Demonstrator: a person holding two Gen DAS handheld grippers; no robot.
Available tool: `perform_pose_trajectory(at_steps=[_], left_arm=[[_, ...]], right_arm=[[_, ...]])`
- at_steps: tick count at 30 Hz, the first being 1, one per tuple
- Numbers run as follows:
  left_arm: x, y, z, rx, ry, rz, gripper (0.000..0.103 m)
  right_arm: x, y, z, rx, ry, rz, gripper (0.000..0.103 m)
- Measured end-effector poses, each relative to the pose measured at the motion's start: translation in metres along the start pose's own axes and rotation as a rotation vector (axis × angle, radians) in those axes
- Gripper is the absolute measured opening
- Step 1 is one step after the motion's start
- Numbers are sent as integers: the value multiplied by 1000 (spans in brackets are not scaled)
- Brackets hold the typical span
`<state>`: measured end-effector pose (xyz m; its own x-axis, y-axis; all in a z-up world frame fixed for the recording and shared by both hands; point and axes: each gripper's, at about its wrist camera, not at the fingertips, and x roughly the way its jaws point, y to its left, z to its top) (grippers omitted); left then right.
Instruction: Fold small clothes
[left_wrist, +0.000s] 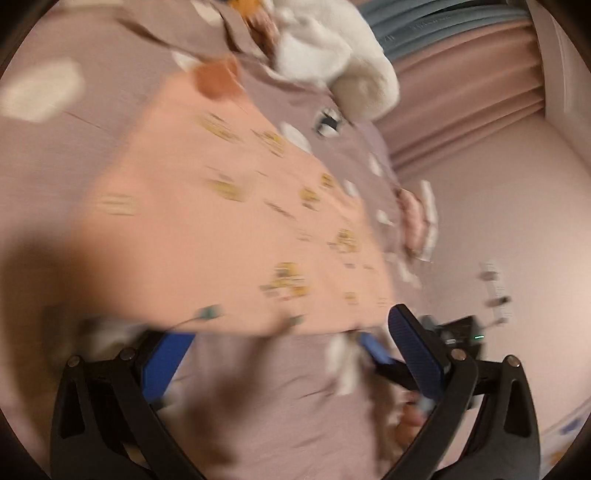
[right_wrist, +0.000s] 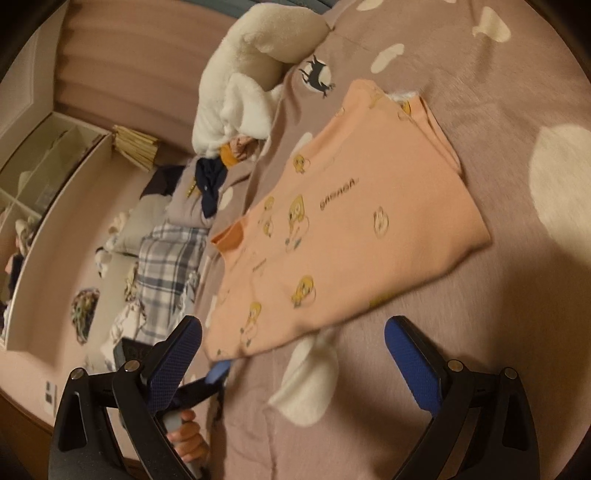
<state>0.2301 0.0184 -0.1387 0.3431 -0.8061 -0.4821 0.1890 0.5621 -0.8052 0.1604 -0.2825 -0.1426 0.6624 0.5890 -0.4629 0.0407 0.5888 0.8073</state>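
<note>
Shirt: a small peach shirt (right_wrist: 347, 221) printed with yellow chicks lies flat on the bed (right_wrist: 480, 369), sleeves apparently tucked in so it forms a long rectangle; the orange collar points toward the bed's edge.
Bedcover: mauve with pale blotches, giving a broad flat place to fold on.
Right gripper (right_wrist: 295, 354): its blue fingers (right_wrist: 413, 365) are spread wide and hold nothing, hovering just short of the shirt's near hem, probably lined up to take that edge.
Left gripper (left_wrist: 288, 354): fingers also wide apart with nothing between them, near the same hem; this view is badly blurred, so whether they touch cloth I cannot tell.
Other gripper seen from the right: a blue tip (right_wrist: 218, 371) and a hand (right_wrist: 186, 439) sit just beside the hem's corner nearest the bed's edge.
Beyond the shirt: a white fluffy garment (right_wrist: 240, 85) and dark clothes (right_wrist: 210, 184) heaped well apart, likely waiting their turn.
Likely step: both hem corners get gripped, then carried toward the collar.
</note>
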Motion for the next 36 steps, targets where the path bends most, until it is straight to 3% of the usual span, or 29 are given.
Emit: perform_pose_trajectory(at_steps=[4, 7, 9, 11, 13, 18, 20, 22, 24, 25, 29, 36], left_arm=[[20, -1, 18, -98, -46, 6, 102], [24, -1, 27, -129, -81, -34, 102], [29, -1, 33, -131, -83, -37, 102], [32, 0, 38, -128, -95, -42, 102], [35, 1, 39, -121, -111, -30, 101], [32, -4, 24, 32, -121, -23, 96], [31, -7, 20, 70, -100, 8, 95], [23, -3, 18, 48, -115, 15, 95], [18, 5, 18, 8, -123, -23, 95], [14, 10, 20, -19, -125, -58, 95], [6, 21, 24, -107, -139, -146, 95], [1, 22, 25, -141, -133, -167, 95]], right_arm=[[-2, -11, 9, 38, -56, 82, 98], [-2, -26, 15, 92, -80, 85, 69], [4, -41, 22, 163, -79, 92, 37], [13, -60, 30, 262, -67, 148, 22], [16, -60, 33, 258, -58, 177, 22], [2, -47, 23, 221, -54, 85, 26], [-10, -45, 22, 255, -30, -11, 27], [-22, -38, 22, 213, -67, -124, 28], [-31, -30, 20, 147, -127, -244, 28], [-33, -28, 19, 136, -144, -261, 28], [-45, -19, 14, 107, -177, -280, 21], [-77, 19, 17, 8, -273, -201, 21]])
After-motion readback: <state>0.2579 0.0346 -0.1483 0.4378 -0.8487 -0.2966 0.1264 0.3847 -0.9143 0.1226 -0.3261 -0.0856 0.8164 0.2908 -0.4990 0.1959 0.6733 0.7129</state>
